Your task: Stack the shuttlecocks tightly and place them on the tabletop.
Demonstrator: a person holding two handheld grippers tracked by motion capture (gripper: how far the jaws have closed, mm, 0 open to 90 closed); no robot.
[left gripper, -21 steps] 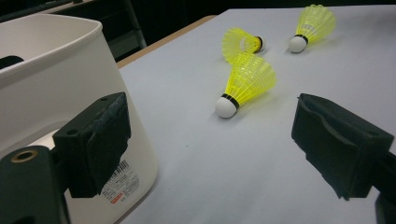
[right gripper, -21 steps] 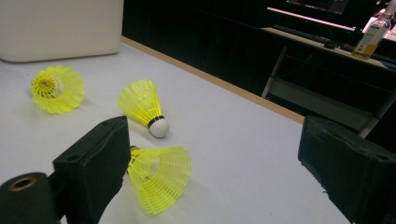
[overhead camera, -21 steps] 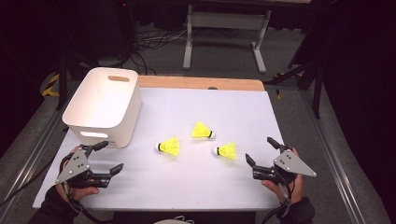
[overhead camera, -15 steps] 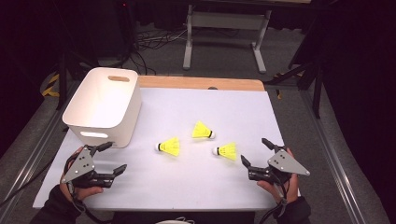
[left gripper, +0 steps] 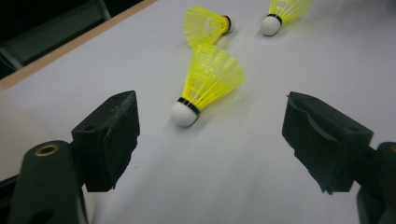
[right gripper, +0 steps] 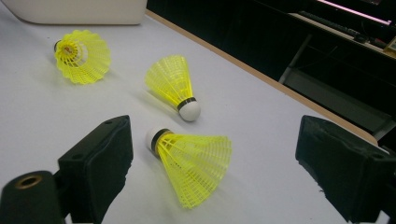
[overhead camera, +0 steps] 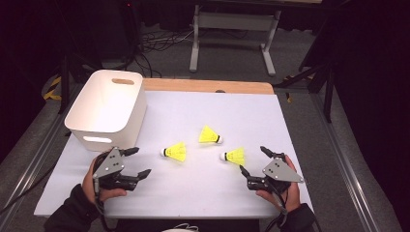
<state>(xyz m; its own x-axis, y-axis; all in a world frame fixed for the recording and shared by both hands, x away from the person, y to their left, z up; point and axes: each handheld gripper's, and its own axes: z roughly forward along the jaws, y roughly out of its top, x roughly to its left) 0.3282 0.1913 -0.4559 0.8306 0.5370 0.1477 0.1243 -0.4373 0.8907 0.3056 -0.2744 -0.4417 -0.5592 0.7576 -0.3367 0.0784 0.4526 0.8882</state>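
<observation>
Three yellow shuttlecocks with white corks lie on the white table top: a left one (overhead camera: 175, 151), a middle one (overhead camera: 210, 136) and a right one (overhead camera: 233, 155). My left gripper (overhead camera: 139, 162) stands open just left of the left shuttlecock. In the left gripper view that shuttlecock (left gripper: 210, 79) lies ahead of the open left gripper (left gripper: 212, 140), cork toward me. My right gripper (overhead camera: 252, 159) is open just right of the right shuttlecock. In the right gripper view this shuttlecock (right gripper: 191, 156) lies on its side between the spread jaws of the right gripper (right gripper: 219, 144), untouched.
A white plastic bin (overhead camera: 106, 108) with handle slots stands at the table's back left, close behind my left hand. A wooden strip (overhead camera: 208, 86) runs along the far edge. The bin's wall (right gripper: 79, 11) shows beyond the farthest shuttlecock (right gripper: 81, 56).
Both hands have moved inward toward the shuttlecocks: the left gripper to the right, the right gripper to the left. The shuttlecocks have not moved.
</observation>
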